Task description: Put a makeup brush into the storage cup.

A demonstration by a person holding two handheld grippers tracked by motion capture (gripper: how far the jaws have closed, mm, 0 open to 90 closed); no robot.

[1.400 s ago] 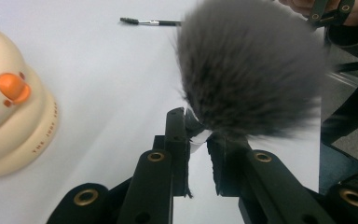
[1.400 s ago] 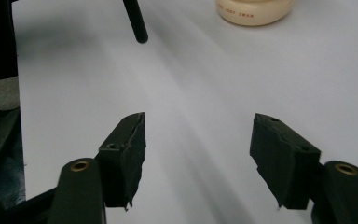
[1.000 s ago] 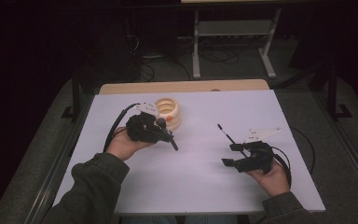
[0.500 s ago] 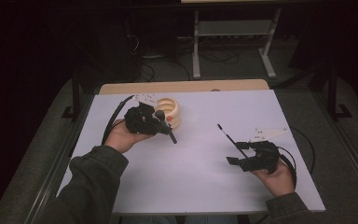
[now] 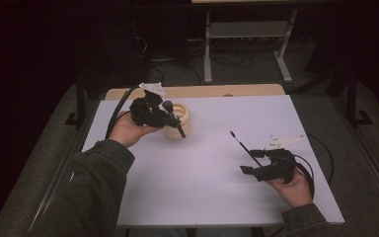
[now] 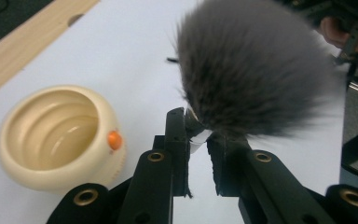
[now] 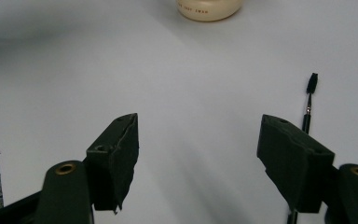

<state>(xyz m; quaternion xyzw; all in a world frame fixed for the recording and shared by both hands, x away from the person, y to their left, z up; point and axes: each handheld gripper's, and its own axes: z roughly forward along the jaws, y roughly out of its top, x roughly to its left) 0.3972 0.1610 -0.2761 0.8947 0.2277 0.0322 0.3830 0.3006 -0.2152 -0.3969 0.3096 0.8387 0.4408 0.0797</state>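
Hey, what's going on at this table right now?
A person works at a white table with a gripper in each hand. The left gripper is shut on the handle of a fluffy grey makeup brush, held in the air beside a cream-coloured pot that stands open and looks empty. The right gripper hangs open above the table, with nothing between its jaws. A thin black brush lies on the table next to its right jaw.
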